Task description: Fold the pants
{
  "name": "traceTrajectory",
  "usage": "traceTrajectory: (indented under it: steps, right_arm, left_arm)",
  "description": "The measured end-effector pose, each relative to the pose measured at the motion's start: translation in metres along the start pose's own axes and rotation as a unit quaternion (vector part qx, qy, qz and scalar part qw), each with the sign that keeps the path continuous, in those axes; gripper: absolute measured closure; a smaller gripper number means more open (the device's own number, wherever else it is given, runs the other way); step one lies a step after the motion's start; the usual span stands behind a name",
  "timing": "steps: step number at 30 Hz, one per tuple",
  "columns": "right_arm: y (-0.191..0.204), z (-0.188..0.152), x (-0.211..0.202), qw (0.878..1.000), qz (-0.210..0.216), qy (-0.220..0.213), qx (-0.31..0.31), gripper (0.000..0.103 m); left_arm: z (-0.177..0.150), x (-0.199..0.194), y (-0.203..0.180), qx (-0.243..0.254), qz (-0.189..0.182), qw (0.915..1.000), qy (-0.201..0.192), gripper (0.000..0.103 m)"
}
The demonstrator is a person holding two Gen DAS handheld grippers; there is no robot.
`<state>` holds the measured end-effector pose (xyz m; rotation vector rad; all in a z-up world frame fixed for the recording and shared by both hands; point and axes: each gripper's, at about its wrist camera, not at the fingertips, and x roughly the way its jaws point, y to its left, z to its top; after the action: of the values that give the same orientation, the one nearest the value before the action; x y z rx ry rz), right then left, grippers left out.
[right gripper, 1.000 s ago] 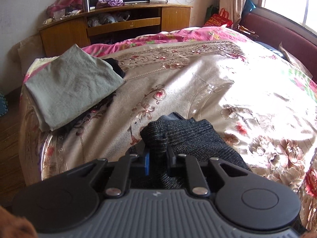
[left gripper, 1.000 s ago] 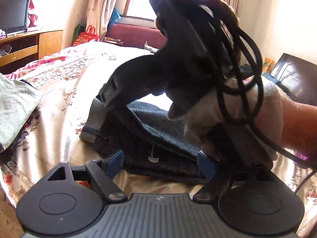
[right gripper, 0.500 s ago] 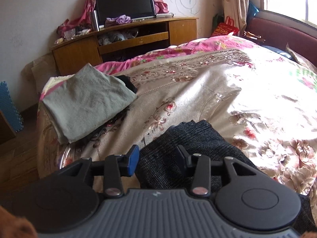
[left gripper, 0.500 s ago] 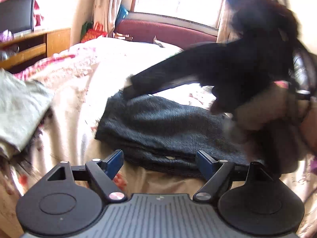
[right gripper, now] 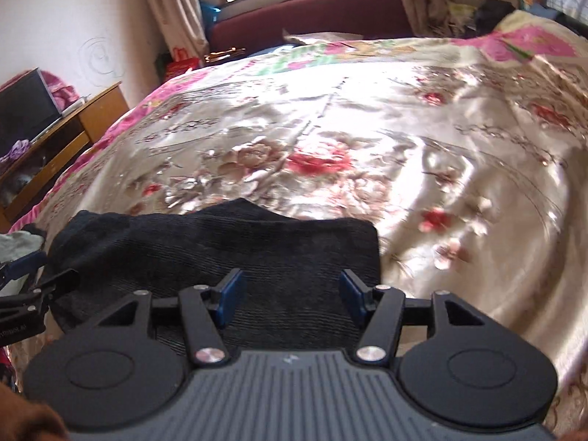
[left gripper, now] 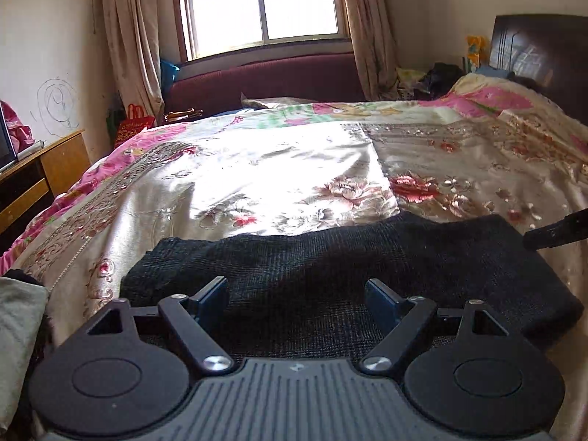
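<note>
The dark grey checked pants (left gripper: 330, 264) lie folded into a flat rectangle on the flowered bedspread (left gripper: 279, 169). My left gripper (left gripper: 296, 296) is open and empty just above their near edge. My right gripper (right gripper: 290, 292) is open and empty above the same pants (right gripper: 205, 246), over their right part. A tip of the right gripper shows at the right edge of the left wrist view (left gripper: 555, 231). The left gripper's fingers (right gripper: 22, 275) show at the left edge of the right wrist view.
A folded grey-green garment (left gripper: 18, 316) lies at the bed's left corner. A wooden TV cabinet (right gripper: 62, 128) stands left of the bed. A maroon sofa (left gripper: 264, 81) under the window and a dark headboard (left gripper: 540, 51) bound the far side.
My right gripper let go of the pants, opened wide and swung away to the right side. The pants now lie flat and folded. Both views have turned toward the window.
</note>
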<state>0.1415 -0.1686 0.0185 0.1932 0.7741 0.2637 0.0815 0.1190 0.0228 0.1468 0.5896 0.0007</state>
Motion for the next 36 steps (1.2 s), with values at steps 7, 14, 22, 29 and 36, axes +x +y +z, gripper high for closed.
traceTrajectory:
  steps: [7,14,22,29,36]
  right_arm:
    - [-0.074,-0.031,0.018,0.986,0.08,0.029,0.141,0.043]
    - [-0.121,-0.043,0.023,0.944,0.225,0.047,0.238,0.043]
    - [-0.122,-0.042,0.04,0.91,0.315,0.055,0.264,0.051]
    - [-0.125,-0.047,0.055,0.909,0.29,0.06,0.293,0.068]
    - [-0.107,-0.035,0.074,0.896,0.298,0.067,0.321,0.085]
  left_arm:
    - [-0.016,0.03,-0.001,-0.033,-0.009,0.9954,0.09,0.008]
    - [-0.013,0.027,-0.016,0.008,0.013,0.9963,0.084,0.008]
    - [-0.009,0.028,-0.023,0.028,0.016,0.9964,0.078,0.008]
    - [-0.009,0.029,-0.031,0.053,0.013,0.9963,0.067,0.008]
    - [-0.01,0.028,-0.029,0.056,0.008,0.9962,0.066,0.008]
